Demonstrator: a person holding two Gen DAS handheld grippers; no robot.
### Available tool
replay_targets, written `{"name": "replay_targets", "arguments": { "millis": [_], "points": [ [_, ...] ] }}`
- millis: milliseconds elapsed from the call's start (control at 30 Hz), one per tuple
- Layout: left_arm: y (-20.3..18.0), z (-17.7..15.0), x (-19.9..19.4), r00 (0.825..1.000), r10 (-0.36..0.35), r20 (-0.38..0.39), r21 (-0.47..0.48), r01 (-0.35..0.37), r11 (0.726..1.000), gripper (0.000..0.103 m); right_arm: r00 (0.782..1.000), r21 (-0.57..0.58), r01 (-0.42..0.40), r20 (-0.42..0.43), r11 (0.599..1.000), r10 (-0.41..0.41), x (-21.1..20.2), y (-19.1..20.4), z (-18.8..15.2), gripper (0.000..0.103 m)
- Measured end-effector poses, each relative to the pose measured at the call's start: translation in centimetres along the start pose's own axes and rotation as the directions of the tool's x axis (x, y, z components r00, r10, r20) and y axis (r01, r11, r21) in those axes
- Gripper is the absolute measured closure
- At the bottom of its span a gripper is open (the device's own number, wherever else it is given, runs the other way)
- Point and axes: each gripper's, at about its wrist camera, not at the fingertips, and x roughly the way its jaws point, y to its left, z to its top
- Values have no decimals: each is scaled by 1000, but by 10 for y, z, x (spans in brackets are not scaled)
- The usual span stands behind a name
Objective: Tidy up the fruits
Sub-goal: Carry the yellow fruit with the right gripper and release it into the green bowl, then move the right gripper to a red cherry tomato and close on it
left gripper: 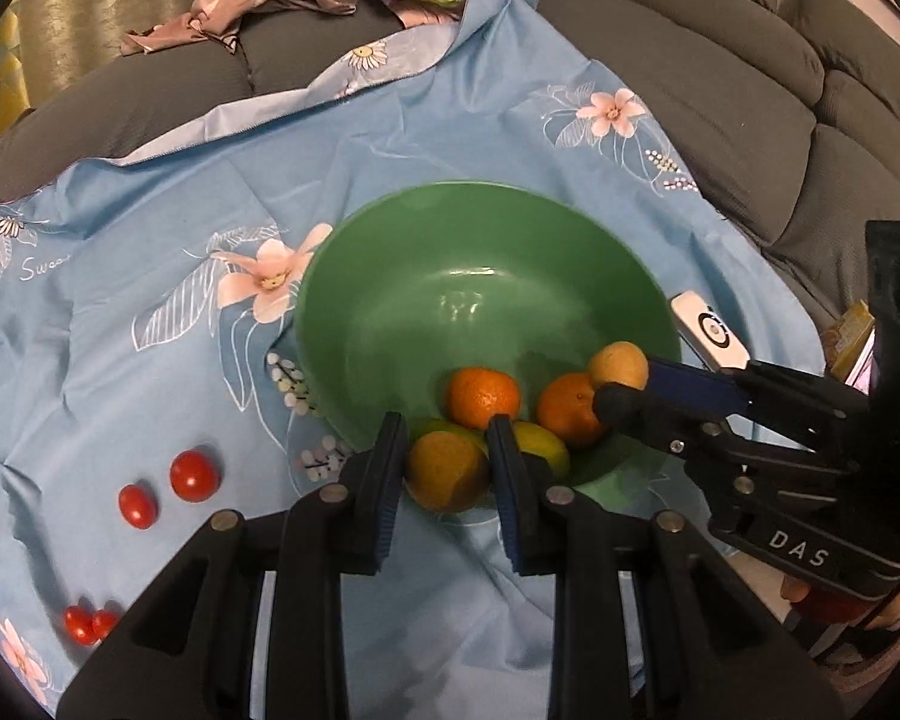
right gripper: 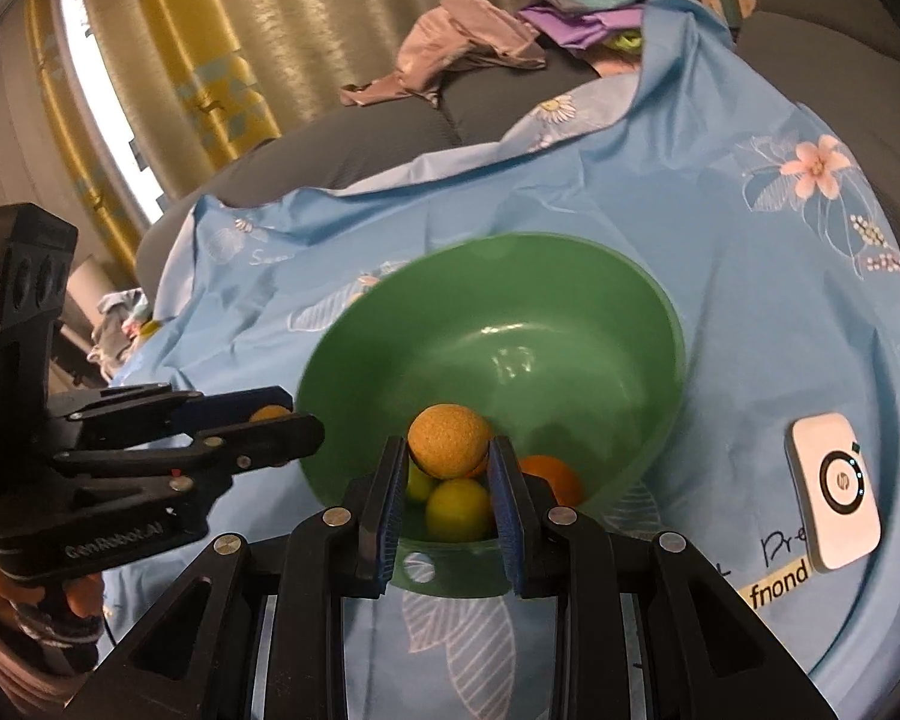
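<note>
Jaws on both grippers are clamped on fruit: left gripper (left gripper: 447, 474) and right gripper (right gripper: 448, 468) each hold an orange fruit over the green bowl (left gripper: 390, 276). Drop step, I'd guess; next, open up, then fetch the tomatoes (left gripper: 193, 476) on the sheet.

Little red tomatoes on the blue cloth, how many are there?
4 small round red tomatoes, all left of the green bowl: a pair side by side, another touching pair nearer the edge. More may hide behind the left gripper.
</note>
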Motion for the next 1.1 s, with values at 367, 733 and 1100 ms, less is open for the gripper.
{"name": "replay_targets", "arguments": {
  "millis": [367, 733, 1100],
  "points": [
    [10, -10, -19, 998, 59, 29, -51, -58, 997, 31, 1000, 46, 21, 2, 999, -21, -8, -4, -4, 68],
    [44, -85, -86, 984, 178, 24, -220, -169, 961, 19, 998, -41, -57, 4, 998, 57, -35, 43, -19, 68],
    [55, -154, -146, 968, 249, 41, -334, -221, 916, 14, 989, -159, -150, -34, 976, 146, -51, 108, -41, 68]
  ]
}}
